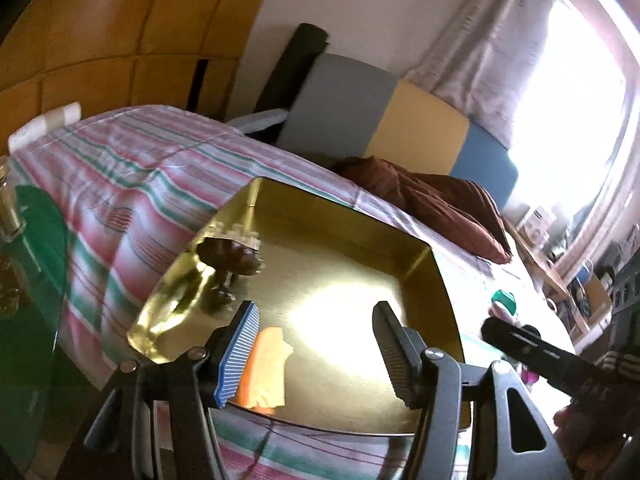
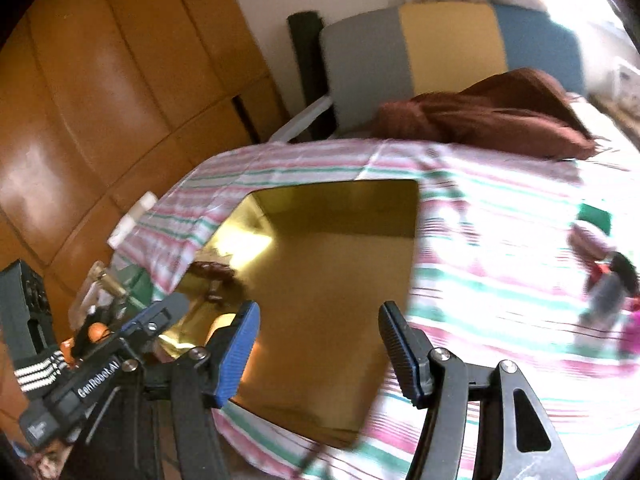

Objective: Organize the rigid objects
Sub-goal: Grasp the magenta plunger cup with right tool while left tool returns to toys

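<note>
Two grippers, left gripper point(image 1: 316, 356) and right gripper point(image 2: 320, 356), gape empty over the gold tray point(image 1: 436, 264); its dark stemmed dish point(image 1: 228, 258) (left of frame) looks rigid, top-heavy: grasp the stem.

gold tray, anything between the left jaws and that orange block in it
Nothing visible does. The left gripper is open and empty, with the orange block just beyond its blue-padded jaw on the gold tray. The dark goblet-shaped piece stands farther back, off that path.
</note>
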Available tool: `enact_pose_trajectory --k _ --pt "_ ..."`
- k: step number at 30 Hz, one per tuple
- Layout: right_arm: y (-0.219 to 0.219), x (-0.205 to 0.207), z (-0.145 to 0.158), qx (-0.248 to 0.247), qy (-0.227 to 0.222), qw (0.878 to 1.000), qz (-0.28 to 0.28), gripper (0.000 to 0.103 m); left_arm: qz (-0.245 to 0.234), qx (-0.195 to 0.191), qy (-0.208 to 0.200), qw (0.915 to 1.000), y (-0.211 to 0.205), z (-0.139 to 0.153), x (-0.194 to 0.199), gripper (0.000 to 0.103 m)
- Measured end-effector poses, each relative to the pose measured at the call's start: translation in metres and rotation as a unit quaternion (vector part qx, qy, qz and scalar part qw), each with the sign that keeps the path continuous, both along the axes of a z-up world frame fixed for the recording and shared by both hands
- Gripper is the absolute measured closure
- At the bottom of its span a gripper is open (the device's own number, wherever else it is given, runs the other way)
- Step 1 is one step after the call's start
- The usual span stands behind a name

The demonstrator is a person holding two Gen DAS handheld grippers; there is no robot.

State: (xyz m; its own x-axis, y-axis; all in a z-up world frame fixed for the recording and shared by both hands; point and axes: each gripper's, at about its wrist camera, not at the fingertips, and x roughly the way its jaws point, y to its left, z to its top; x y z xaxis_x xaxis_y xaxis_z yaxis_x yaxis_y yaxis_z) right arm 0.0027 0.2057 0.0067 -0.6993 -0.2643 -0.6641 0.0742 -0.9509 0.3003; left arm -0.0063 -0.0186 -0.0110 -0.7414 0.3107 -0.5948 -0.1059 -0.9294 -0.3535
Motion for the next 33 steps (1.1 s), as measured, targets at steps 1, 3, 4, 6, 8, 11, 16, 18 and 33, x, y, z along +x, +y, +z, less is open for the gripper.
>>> enact_pose_trajectory --k 1,3,4,6,8,11,16,18,33 --pt "0.01 0.006 0.001 0.008 0.002 1.0 -0.012 0.04 -0.006 -0.002 0.002 1.0 0.003 0.001 0.001 0.043" --pt "0.03 0.014 0.0 0.024 -0.005 0.999 -0.031 0.04 -0.021 -0.009 0.009 0.9997 0.011 0.002 0.004 0.043" --pt "0.037 0.017 -0.001 0.03 -0.01 0.999 -0.038 0.04 -0.033 -0.011 0.011 0.9993 0.016 0.003 0.005 0.043" --pt "0.062 0.024 -0.007 0.05 -0.029 0.996 -0.063 0.04 -0.054 -0.016 0.013 0.9983 0.025 0.003 0.008 0.043" --pt "0.083 0.029 -0.012 0.067 -0.046 0.993 -0.088 0.04 -0.073 -0.023 0.018 0.9969 0.035 0.005 0.013 0.043" --pt "0.125 0.038 -0.022 0.086 -0.072 0.985 -0.13 0.04 -0.102 -0.03 0.024 0.994 0.05 0.006 0.019 0.043" --pt "0.199 0.045 -0.036 0.103 -0.12 0.966 -0.202 0.04 -0.15 -0.039 0.03 0.9875 0.074 0.008 0.031 0.043" --pt "0.224 0.046 -0.037 0.107 -0.126 0.961 -0.221 0.04 -0.16 -0.04 0.027 0.9859 0.08 0.008 0.033 0.043" --pt "0.298 0.025 -0.068 0.082 -0.148 0.963 -0.208 0.041 -0.222 -0.073 0.011 0.9723 0.124 0.003 0.046 0.043"
